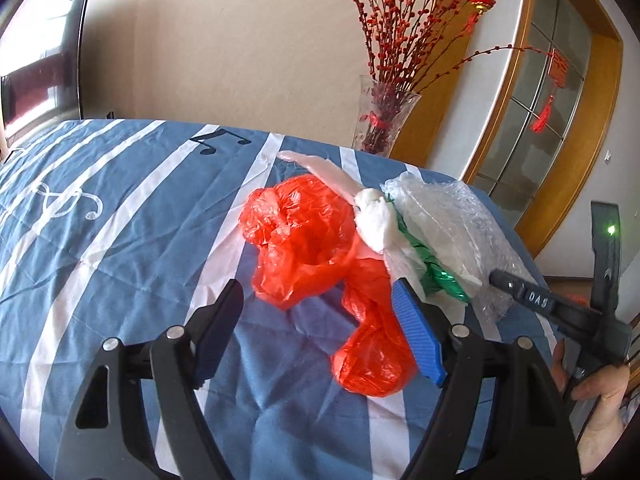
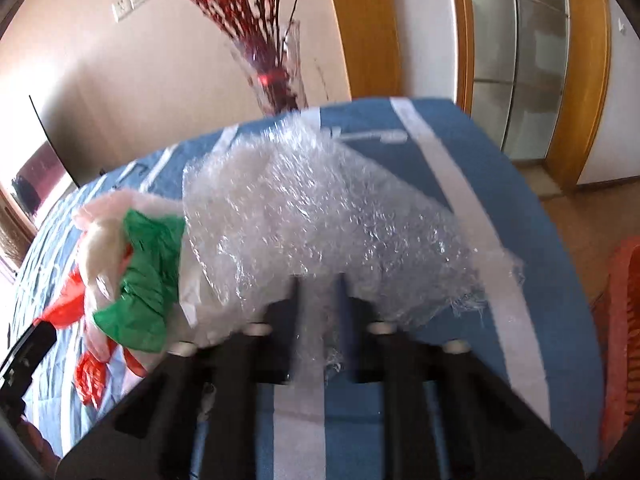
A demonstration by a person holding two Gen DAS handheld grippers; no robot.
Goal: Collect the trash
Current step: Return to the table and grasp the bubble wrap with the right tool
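Note:
A pile of trash lies on the blue striped cloth (image 1: 120, 208): a crumpled red plastic bag (image 1: 304, 240), a white plastic bag (image 1: 376, 220), a green foil wrapper (image 1: 432, 268) and clear bubble wrap (image 1: 448, 208). My left gripper (image 1: 320, 312) is open just above the cloth, its jaws either side of the red bag's near end. My right gripper (image 2: 318, 284) is shut on the bubble wrap (image 2: 320, 208), which drapes over its fingers. The green wrapper (image 2: 148, 264), white bag (image 2: 104, 248) and red bag (image 2: 90, 376) lie to its left. The right gripper's body also shows in the left view (image 1: 560, 308).
A glass vase (image 1: 384, 120) of red branches stands behind the table's far edge. A television (image 1: 40, 68) is at the far left. A wooden-framed glass door (image 1: 552, 92) is at the right. A red basket (image 2: 624, 320) sits on the floor by the table's right side.

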